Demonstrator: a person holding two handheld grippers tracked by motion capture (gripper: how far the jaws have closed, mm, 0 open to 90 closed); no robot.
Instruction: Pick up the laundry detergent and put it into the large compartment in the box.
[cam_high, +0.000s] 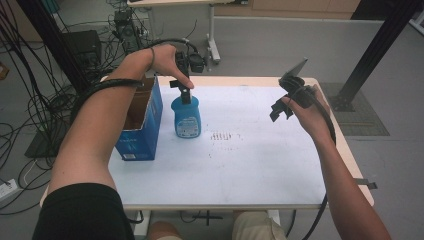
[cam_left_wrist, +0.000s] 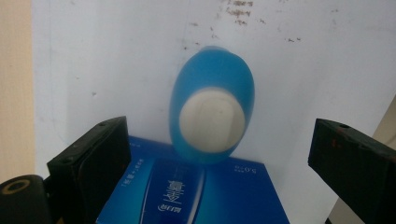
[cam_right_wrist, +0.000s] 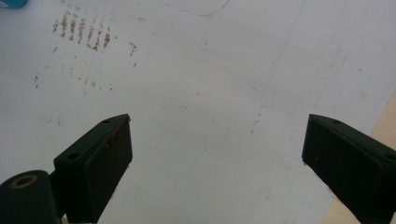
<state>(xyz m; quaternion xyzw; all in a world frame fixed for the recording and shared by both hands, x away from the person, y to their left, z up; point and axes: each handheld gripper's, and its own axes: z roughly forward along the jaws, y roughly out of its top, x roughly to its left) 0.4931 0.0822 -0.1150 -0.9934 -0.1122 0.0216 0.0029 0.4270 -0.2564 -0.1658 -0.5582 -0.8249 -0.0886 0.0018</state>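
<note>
A blue bottle (cam_high: 186, 118) with a white cap (cam_left_wrist: 212, 119) stands upright on the white table top (cam_high: 250, 150), just right of an open blue carton (cam_high: 142, 120). My left gripper (cam_high: 183, 89) hangs directly above the bottle. In the left gripper view its jaws stand wide open on either side of the bottle (cam_left_wrist: 212, 79), touching nothing, and the carton (cam_left_wrist: 196, 191) lies below the bottle in that picture. Over the table's right side, my right gripper (cam_high: 281, 109) is held in the air. It is open (cam_right_wrist: 217, 154), with only bare table beneath it.
Small brown marks (cam_high: 222, 136) (cam_right_wrist: 81, 30) dot the table's middle. The table's right edge (cam_right_wrist: 378, 135) lies close to my right gripper. Cables and black frame posts (cam_high: 380, 45) stand on the floor behind and to the left of the table.
</note>
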